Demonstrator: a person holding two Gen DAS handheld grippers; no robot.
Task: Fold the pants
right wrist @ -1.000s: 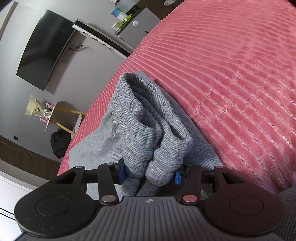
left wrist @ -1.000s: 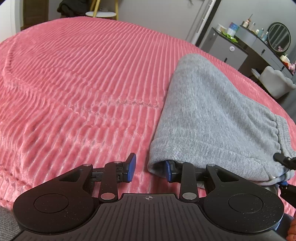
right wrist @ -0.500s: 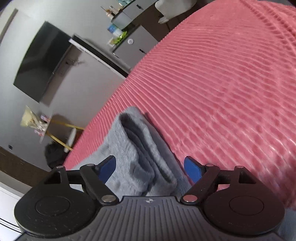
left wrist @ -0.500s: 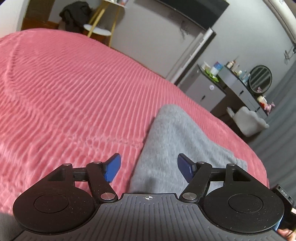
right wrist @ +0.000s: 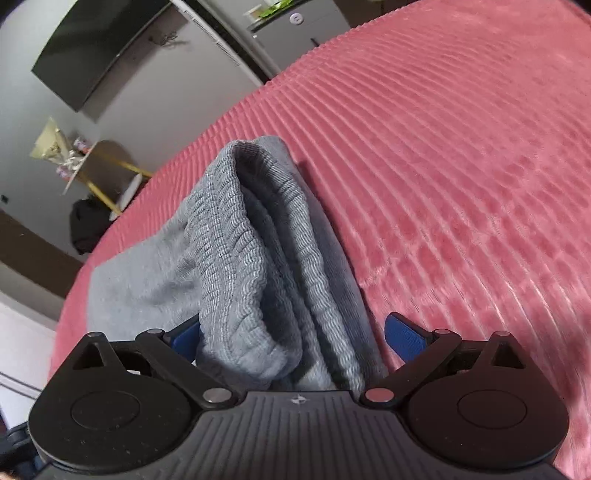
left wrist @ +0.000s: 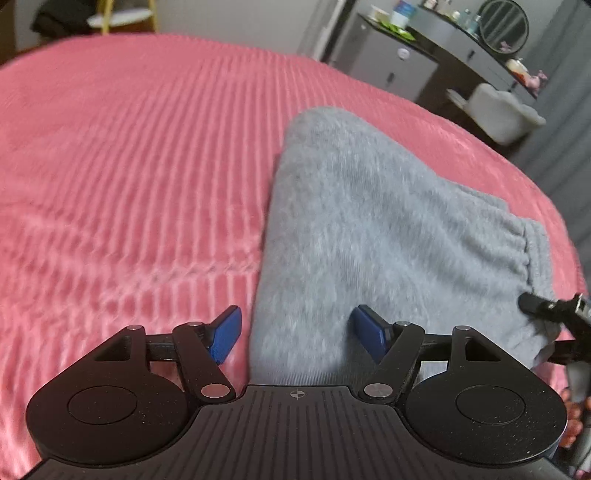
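Grey folded pants (left wrist: 369,221) lie on the pink ribbed bedcover (left wrist: 129,184). My left gripper (left wrist: 298,326) is open above the near left corner of the fold, and its blue pads (left wrist: 369,334) stand clear of the cloth. At the right edge a black finger (left wrist: 543,306) of the other gripper shows by the elastic waistband. In the right wrist view the stacked ribbed waistband of the pants (right wrist: 236,240) lies between the jaws of my right gripper (right wrist: 295,338). Those jaws are opening, and neither pad presses on the cloth.
Beyond the bed's far edge stand a grey cabinet (left wrist: 388,62), a dark dresser with a round mirror (left wrist: 504,22) and a white chair (left wrist: 498,114). A wall television (right wrist: 99,48), a yellow-legged side table (right wrist: 96,173) and a dark bag (right wrist: 88,229) are on the other side.
Both grippers have let go of the pants and opened wide. Each has drawn back a little from the folded edge, which now rests on the bed.
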